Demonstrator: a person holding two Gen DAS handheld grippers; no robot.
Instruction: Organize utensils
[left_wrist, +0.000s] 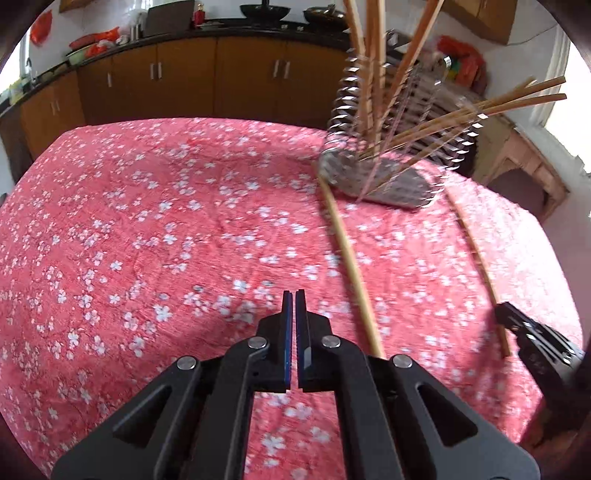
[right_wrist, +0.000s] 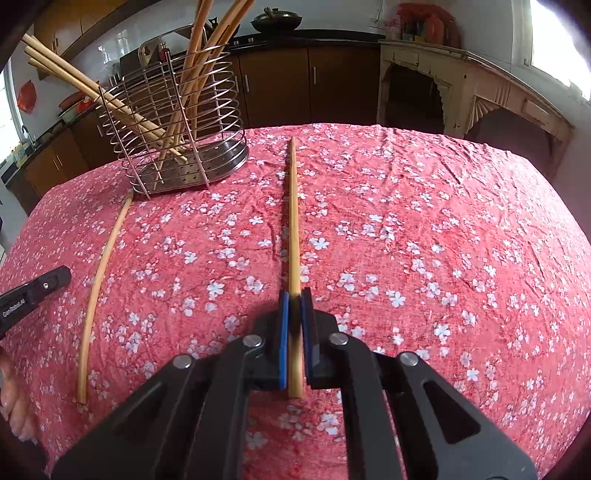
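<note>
In the right wrist view, the right gripper (right_wrist: 294, 295) is seen closed on a wooden chopstick (right_wrist: 293, 236): the stick is clamped between the blue pads, its near end protruding behind the jaws toward six o'clock and its long shaft running out past the tips toward twelve o'clock, just above the pink flowered cloth (right_wrist: 424, 240) that covers the counter. A second chopstick (right_wrist: 99, 280) is seen lying on the cloth at about nine o'clock of those jaws, well apart from them, its far end reaching the foot of the wire utensil holder (right_wrist: 177, 125). The holder is placed at about eleven o'clock, farther back, with several chopsticks standing and leaning in it. In the left wrist view, the left gripper (left_wrist: 294, 293) is shown with its jaws brought together and nothing between the pads; the loose chopstick (left_wrist: 351, 269) lies just beside them at about two o'clock, outside the jaws. The right gripper is glimpsed at three o'clock by the held stick (left_wrist: 480, 266). The holder (left_wrist: 388, 147), blurred, is seen farther off at one o'clock.
</note>
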